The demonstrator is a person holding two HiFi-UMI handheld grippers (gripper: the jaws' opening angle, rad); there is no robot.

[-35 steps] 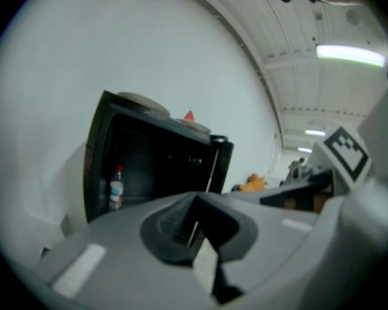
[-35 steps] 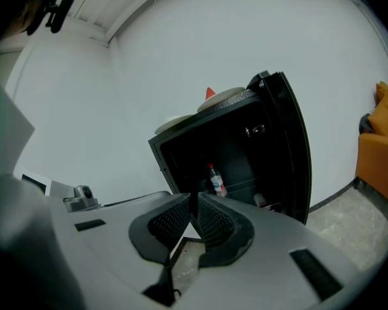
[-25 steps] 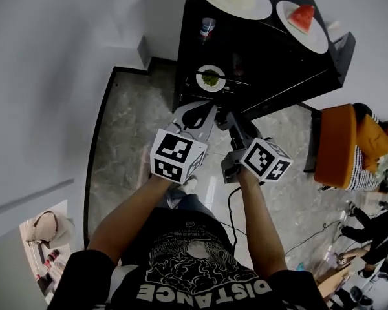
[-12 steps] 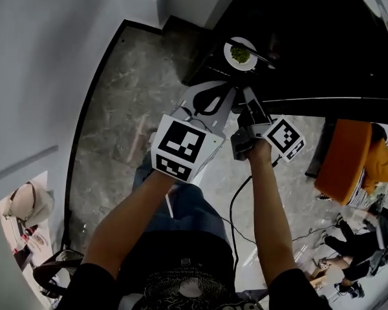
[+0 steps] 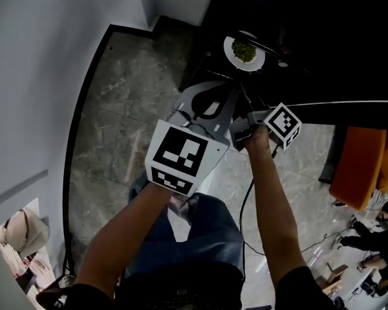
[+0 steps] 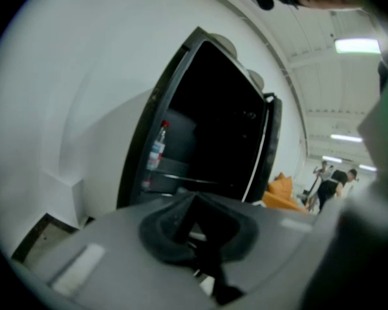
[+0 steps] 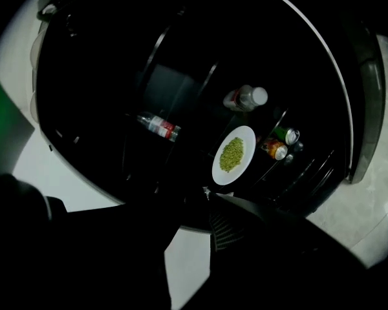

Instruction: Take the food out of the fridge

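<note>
The black fridge [image 5: 323,44] stands open at the top of the head view. On a shelf inside sits a white plate of green food [image 5: 244,51] [image 7: 233,154]. Beside it are a clear bottle [image 7: 246,98], a lying bottle [image 7: 158,125] and cans [image 7: 281,141]. My right gripper [image 7: 191,237] [image 5: 246,123] is just short of the plate; its jaws have just been opening and are open with nothing between them. My left gripper [image 5: 204,105] [image 6: 194,237] is beside it, shut and empty, facing the fridge [image 6: 181,89] from the left. A bottle [image 6: 156,148] shows on its left side.
A white wall and black skirting run along the left of the grey marble floor [image 5: 116,121]. An orange chair [image 5: 359,166] stands right of the fridge, with people [image 6: 333,179] further off. A cable [image 5: 246,205] trails from my right gripper.
Both grippers have sunk toward the shelf with the green plate, and the right one has rolled. The fridge top with its two plates has left the head view.
</note>
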